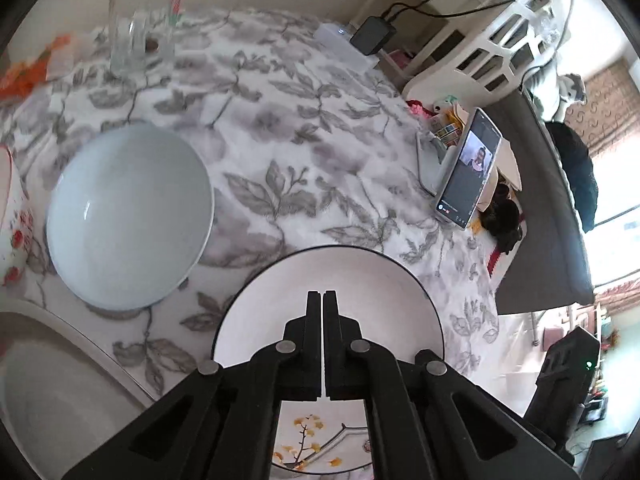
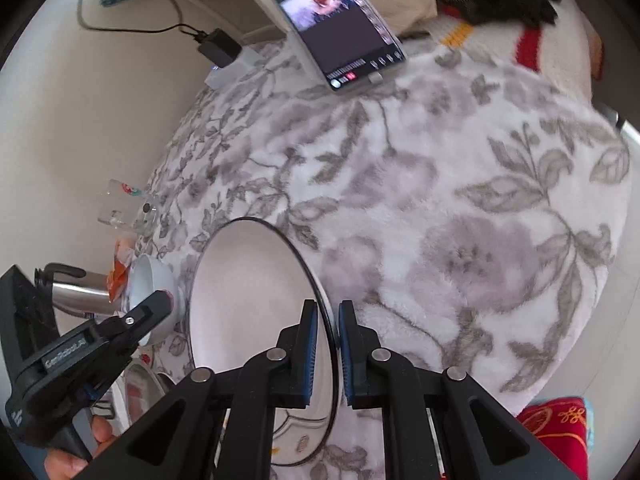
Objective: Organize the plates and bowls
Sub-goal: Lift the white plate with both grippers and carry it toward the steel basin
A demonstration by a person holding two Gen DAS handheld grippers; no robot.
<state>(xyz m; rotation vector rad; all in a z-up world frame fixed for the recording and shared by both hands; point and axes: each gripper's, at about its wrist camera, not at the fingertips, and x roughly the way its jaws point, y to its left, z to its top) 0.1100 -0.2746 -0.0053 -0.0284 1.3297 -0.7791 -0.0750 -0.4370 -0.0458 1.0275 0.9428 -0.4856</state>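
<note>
Plate (image 2: 256,304) with the black rim sits between the fingers of the right gripper (image 2: 329,354), pinched at its edge, while the left gripper (image 1: 322,344), pressed together, hovers over it, pale bowl (image 1: 128,216) left of the plate.

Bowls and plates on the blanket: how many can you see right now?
4, maybe more hidden. A black-rimmed plate under the left tool, its rim between the right tool's fingers; a pale bowl left of it; partial dishes at the lower-left and left edge.
</note>
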